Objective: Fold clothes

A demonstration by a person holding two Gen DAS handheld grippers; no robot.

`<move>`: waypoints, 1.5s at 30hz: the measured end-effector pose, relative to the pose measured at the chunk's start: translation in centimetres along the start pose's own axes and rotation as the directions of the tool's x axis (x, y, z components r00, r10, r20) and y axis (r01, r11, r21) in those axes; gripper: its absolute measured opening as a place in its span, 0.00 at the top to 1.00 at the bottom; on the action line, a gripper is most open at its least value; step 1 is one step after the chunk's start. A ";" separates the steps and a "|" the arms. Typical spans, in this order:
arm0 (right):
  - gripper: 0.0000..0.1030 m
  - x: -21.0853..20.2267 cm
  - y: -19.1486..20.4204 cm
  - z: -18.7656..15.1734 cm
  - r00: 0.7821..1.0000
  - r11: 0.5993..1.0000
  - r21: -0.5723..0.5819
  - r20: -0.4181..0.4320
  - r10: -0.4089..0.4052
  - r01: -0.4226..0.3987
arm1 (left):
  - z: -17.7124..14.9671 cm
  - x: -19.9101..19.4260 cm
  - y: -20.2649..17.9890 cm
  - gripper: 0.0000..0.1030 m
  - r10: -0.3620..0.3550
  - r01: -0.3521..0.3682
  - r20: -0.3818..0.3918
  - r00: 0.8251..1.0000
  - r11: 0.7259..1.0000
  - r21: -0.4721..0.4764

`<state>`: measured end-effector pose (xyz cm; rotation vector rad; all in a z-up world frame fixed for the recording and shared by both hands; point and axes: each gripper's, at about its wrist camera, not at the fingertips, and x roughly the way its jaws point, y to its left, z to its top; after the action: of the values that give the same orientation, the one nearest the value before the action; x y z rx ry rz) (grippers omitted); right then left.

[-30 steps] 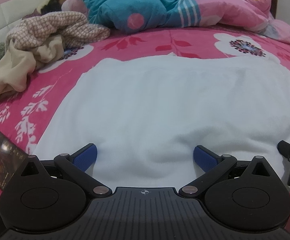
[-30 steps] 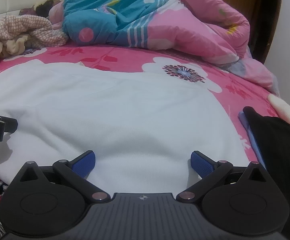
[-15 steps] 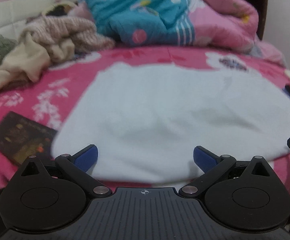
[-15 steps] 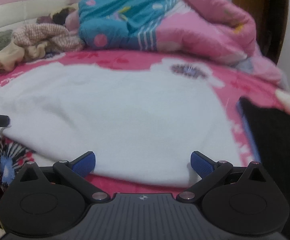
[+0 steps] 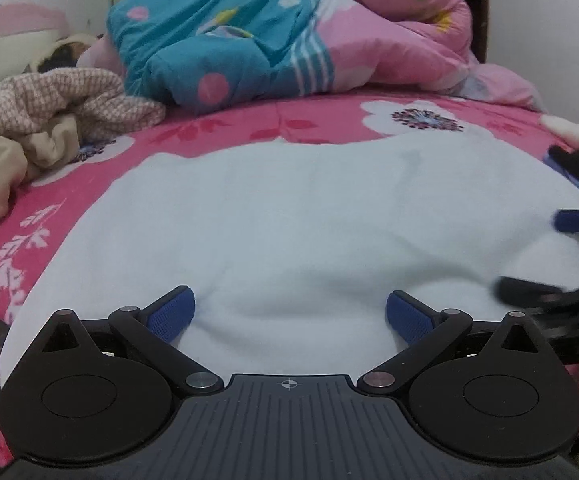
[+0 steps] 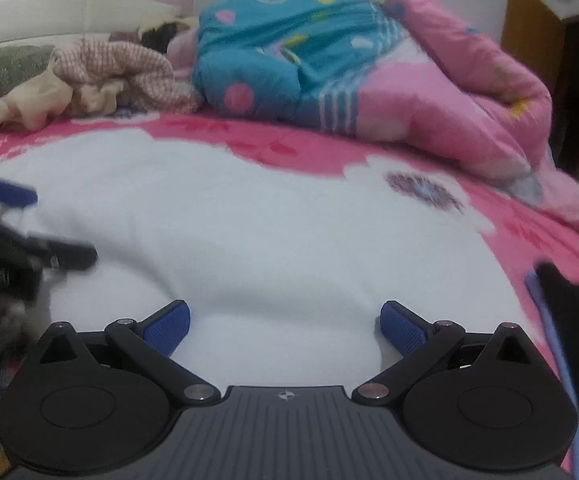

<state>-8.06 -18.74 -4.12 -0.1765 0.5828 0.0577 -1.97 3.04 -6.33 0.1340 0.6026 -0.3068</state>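
A white garment [image 5: 289, 224] lies spread flat on a bed [image 5: 69, 200] with a pink flowered sheet, its near edge at the near side of the bed and its far edge toward a heaped quilt [image 5: 289, 40]. It fills the middle of both wrist views. What kind of garment it is cannot be told, since no sleeve or collar shows clearly.

The left gripper [image 5: 290, 312] sits low over the near edge of the cloth, jaws spread wide and empty, with white fabric showing between the blue pads [image 5: 171, 314]. The right gripper [image 6: 285, 320] sits the same way further right along that edge, jaws wide and holding nothing. Each gripper appears blurred at the side of the other's view, so they are near each other.

The cloth looks thick, soft and fleecy, with shallow rolls near the jaws. It is likely light and limp, so it should bunch and sag when lifted and will not hold a crease by itself. The textured pads should grip it well. The sensible hold is on the near edge, one gripper toward each near corner, pinching through the full thickness so that the edge lifts evenly.

A pile of beige and checked clothes [image 5: 49, 120] lies far left, and a dark item [image 6: 569, 340] lies at the right.
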 end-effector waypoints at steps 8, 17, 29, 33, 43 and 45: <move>0.01 -4.6 -4.0 0.8 1.000 1.000 0.027 -0.005 -0.013 0.013 | -0.3 -0.3 0.5 0.00 -0.017 0.017 -0.005 1.000 1.000 -0.012; 0.02 1.3 -8.5 0.1 1.000 0.976 0.217 -0.029 0.005 0.002 | -0.1 -0.2 0.6 0.00 -0.013 0.013 -0.026 1.000 1.000 -0.019; 0.02 -5.5 -9.6 -0.5 1.000 0.947 0.322 0.019 -0.002 -0.004 | 0.0 -0.2 0.6 0.00 -0.011 0.010 -0.025 1.000 1.000 -0.020; 0.02 -2.8 -4.2 1.9 0.993 0.981 0.158 0.059 0.102 -0.110 | 0.3 -0.2 0.4 0.00 0.003 -0.005 -0.056 0.998 1.000 -0.029; 0.01 -3.7 -3.2 -2.6 0.993 0.984 0.141 -0.010 0.115 -0.112 | 0.4 0.0 0.4 0.00 0.013 -0.016 -0.072 0.997 0.999 -0.041; 0.00 -4.2 -2.9 -3.1 0.995 0.987 0.128 -0.015 0.103 -0.101 | 0.5 0.0 0.3 0.00 0.019 -0.023 -0.077 0.997 0.999 -0.049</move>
<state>-12.92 -22.19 -3.89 -0.0229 0.6150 0.1175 -1.55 3.23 -5.89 0.1048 0.6838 -0.2669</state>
